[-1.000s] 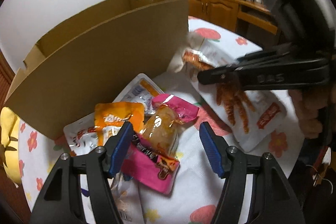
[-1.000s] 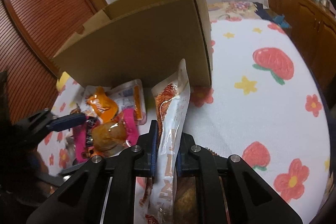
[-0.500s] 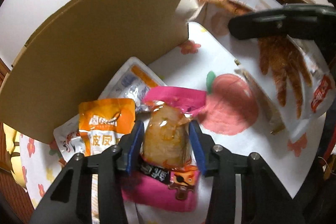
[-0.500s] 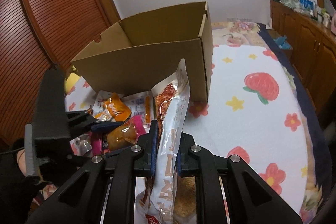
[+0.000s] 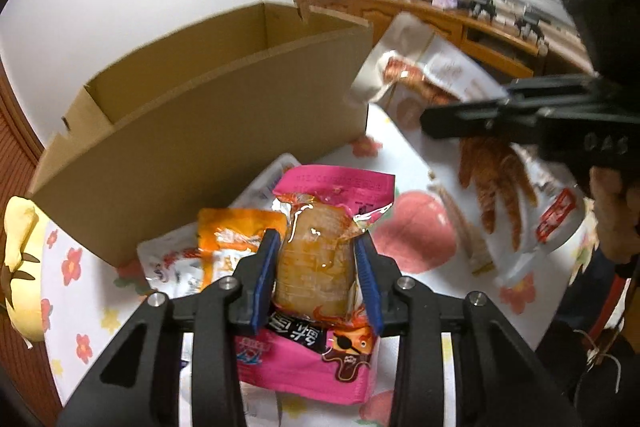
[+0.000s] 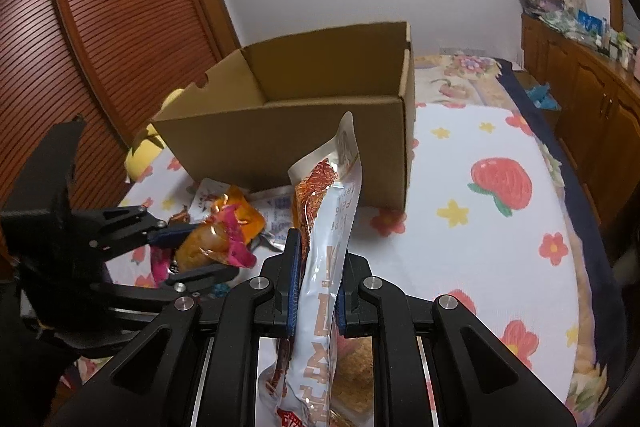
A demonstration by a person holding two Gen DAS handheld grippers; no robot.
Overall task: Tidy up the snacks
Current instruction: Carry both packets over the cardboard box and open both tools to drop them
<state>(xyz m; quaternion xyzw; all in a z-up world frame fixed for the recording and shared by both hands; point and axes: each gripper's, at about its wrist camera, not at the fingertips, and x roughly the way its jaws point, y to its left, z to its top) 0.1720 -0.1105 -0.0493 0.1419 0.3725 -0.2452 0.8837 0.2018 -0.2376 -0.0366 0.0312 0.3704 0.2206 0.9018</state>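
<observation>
While its jaws just narrowed, left claw (image 5: 316,277) clamps pink snack pack (image 5: 320,251) | right claw (image 6: 314,281) pinches white snack bag (image 6: 328,227)

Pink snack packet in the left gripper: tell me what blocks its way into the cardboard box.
Only the cardboard box's near wall, which rises between the pink snack packet and the open top. The left gripper must clear it; nothing else visible intervenes.

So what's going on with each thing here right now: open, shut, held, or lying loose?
Cardboard box: open at the top, standing on the bed.
Left gripper: has just been closing, now shut on the pink snack packet, sealed.
Right gripper: shut on the white snack bag, held edge-up, sealed.
Orange packet: lying loose, sealed.
White packet: lying loose under the orange one.
</observation>
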